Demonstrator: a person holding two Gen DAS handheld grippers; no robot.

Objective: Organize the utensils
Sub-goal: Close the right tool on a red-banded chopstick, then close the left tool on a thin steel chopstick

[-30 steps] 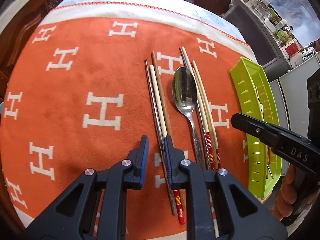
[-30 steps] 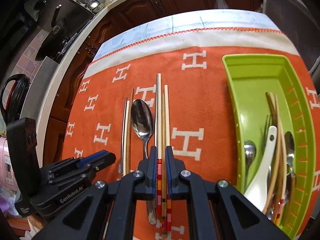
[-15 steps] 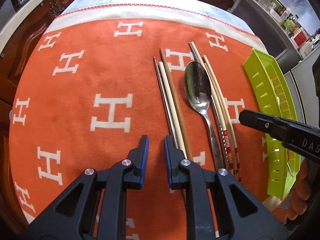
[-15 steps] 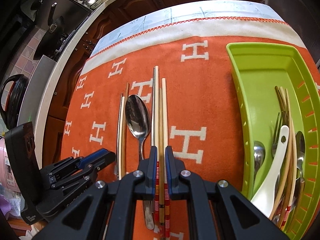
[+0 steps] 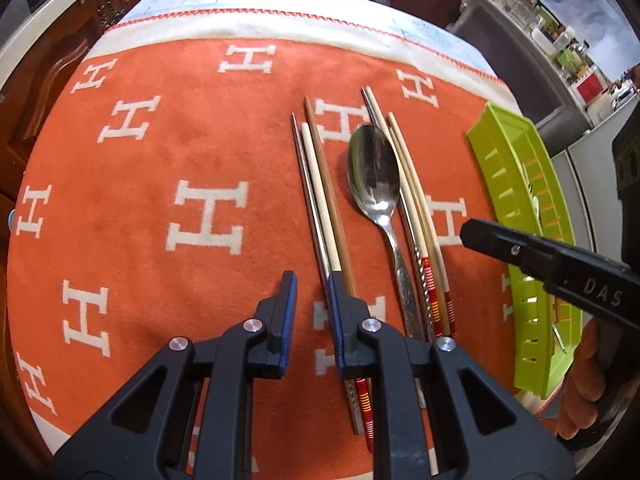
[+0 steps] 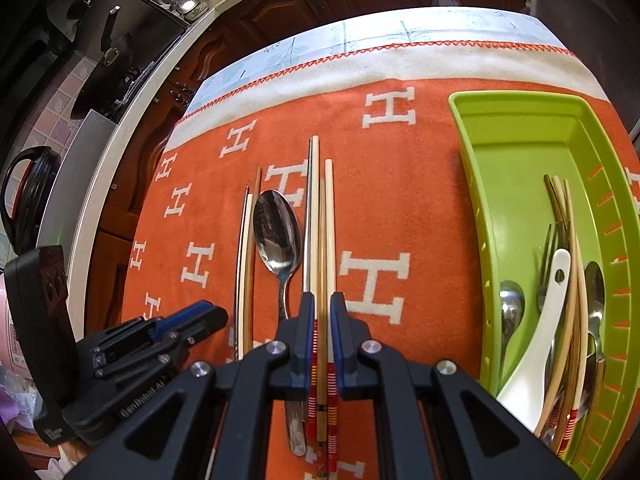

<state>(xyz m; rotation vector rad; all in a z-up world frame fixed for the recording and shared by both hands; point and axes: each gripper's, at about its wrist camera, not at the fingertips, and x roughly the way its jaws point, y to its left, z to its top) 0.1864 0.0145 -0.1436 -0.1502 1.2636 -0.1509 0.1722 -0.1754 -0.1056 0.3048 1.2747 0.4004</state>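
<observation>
The right tongs grip a chopstick bundle at frame centre, left of the green tray, while the left tongs hang slightly parted and empty beside another chopstick set; sorting seems midway, next probably squaring the bundle.

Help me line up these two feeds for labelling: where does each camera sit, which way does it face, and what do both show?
Left wrist: on the left gripper, angled down at the orange cloth; the right gripper and a hand show at right.
Right wrist: on the right gripper, angled down over chopsticks between its fingers; the left gripper shows at lower left.
Shared: metal spoon, green tray, cloth.
</observation>
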